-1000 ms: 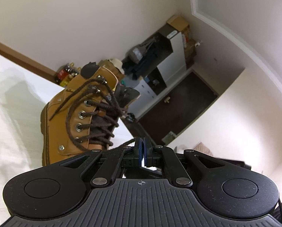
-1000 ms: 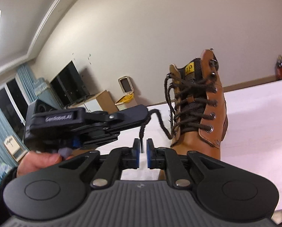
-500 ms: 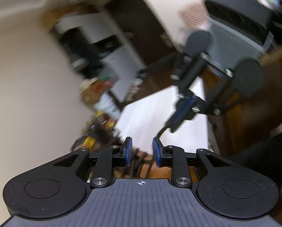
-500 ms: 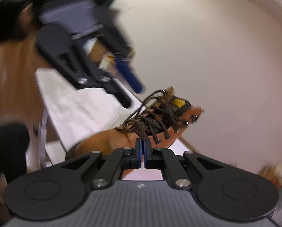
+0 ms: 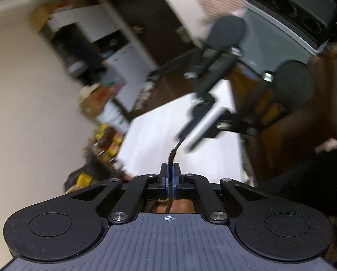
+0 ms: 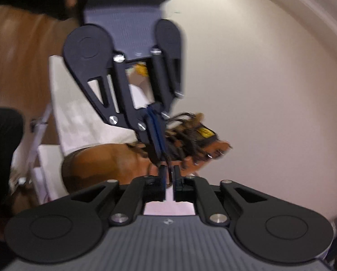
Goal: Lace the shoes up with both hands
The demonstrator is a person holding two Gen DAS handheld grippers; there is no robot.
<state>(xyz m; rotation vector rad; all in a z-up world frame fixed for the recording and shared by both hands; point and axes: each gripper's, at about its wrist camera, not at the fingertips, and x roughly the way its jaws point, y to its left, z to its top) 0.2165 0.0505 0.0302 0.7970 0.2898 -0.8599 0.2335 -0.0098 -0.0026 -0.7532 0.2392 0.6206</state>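
Lace (image 5: 171, 155) pinched in left gripper (image 5: 170, 176), right gripper (image 6: 169, 174) seemingly parted, facing it

The tan leather boot (image 6: 114, 162) lies at the centre of the right wrist view, its toe toward 8 o'clock and its collar toward 3 o'clock, on the white counter (image 6: 82, 122). A yellow tag (image 6: 205, 132) marks its tongue. Its dark brown lace (image 6: 182, 140) crisscrosses the eyelets, blurred. In the left wrist view one lace end (image 5: 172, 155) rises toward 12 o'clock.
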